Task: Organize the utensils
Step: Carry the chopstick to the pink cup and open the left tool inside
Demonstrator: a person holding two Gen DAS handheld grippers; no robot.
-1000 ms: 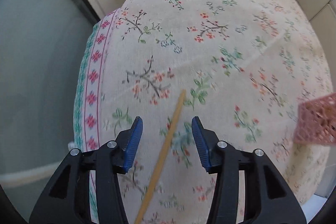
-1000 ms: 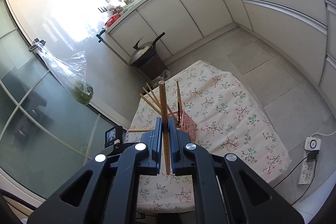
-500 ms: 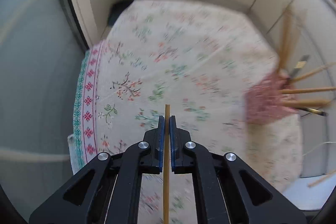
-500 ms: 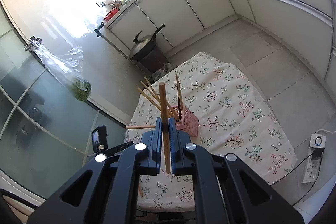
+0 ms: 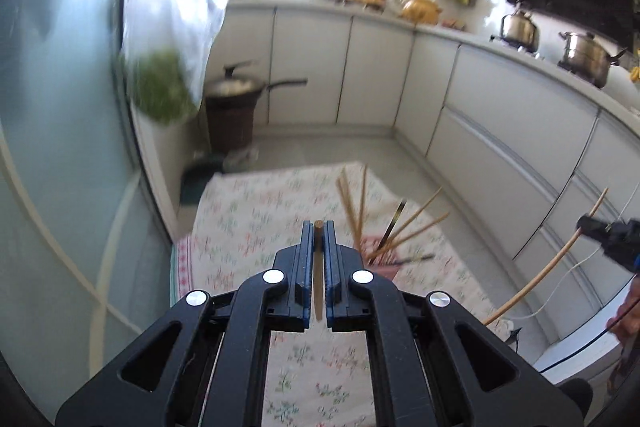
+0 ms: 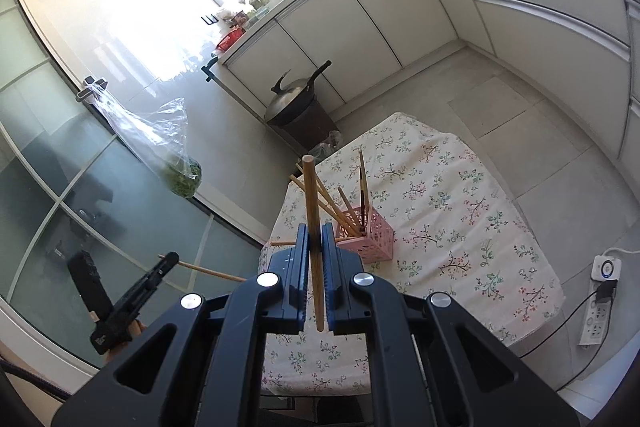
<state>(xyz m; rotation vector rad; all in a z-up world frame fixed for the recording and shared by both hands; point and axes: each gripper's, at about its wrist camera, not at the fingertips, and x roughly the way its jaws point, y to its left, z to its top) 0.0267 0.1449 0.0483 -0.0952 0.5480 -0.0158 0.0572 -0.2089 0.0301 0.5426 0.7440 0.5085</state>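
In the left wrist view my left gripper (image 5: 318, 227) is shut on a wooden chopstick (image 5: 318, 279), high above the floral tablecloth (image 5: 248, 219). Behind its right finger stands the pink basket (image 5: 382, 247), partly hidden, with several chopsticks fanned out of it. My right gripper (image 6: 316, 229) is shut on another chopstick (image 6: 310, 195) that stands upright above the pink basket (image 6: 372, 239). One more chopstick (image 6: 282, 242) lies on the cloth left of the basket. The right wrist view shows the left gripper (image 6: 170, 259) at lower left, off the table's left side, with its chopstick (image 6: 208, 269).
A wok on a brown bin (image 6: 300, 103) stands beyond the table's far end. A plastic bag of greens (image 6: 182, 181) hangs on the glass door at left. White cabinets line the back and right. A power strip (image 6: 600, 303) and cable lie on the floor at right.
My left gripper closed on the chopstick that lay on the cloth, lifted it high and tipped up toward the kitchen. The right gripper barely moved with its chopstick.
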